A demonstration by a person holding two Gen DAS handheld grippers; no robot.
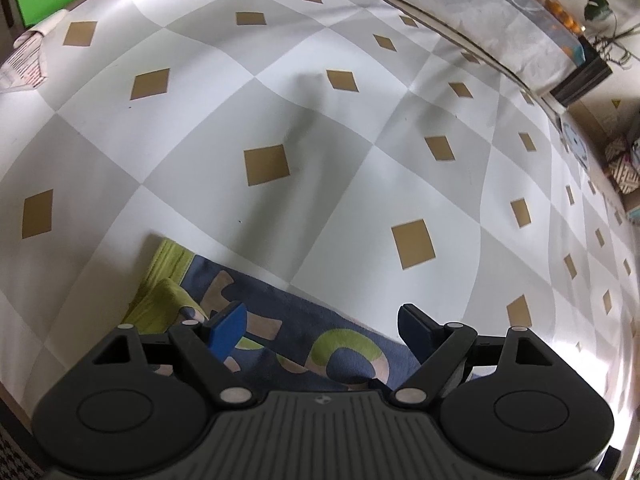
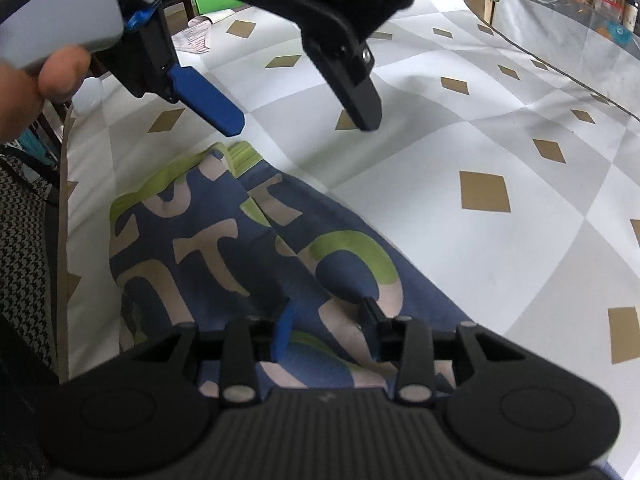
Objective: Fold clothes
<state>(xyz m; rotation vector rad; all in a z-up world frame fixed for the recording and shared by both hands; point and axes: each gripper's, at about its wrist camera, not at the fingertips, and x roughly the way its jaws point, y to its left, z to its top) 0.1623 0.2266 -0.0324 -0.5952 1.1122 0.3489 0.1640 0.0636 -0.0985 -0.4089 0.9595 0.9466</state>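
The right gripper (image 2: 326,328) sits low over the folded blue garment (image 2: 224,248) with green and beige lettering, jaws partly apart astride a raised fold, though whether the pads pinch it I cannot tell. The garment lies near the checked tablecloth's (image 2: 460,152) edge, toward 7 o'clock. At 11 o'clock the left gripper (image 2: 300,124), held by a hand (image 2: 36,84), hovers spread and empty above the garment's green-trimmed end.

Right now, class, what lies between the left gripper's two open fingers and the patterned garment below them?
Nothing: in the right wrist view the left gripper hangs open above the patterned garment, with only bare checked tablecloth showing behind the gap.
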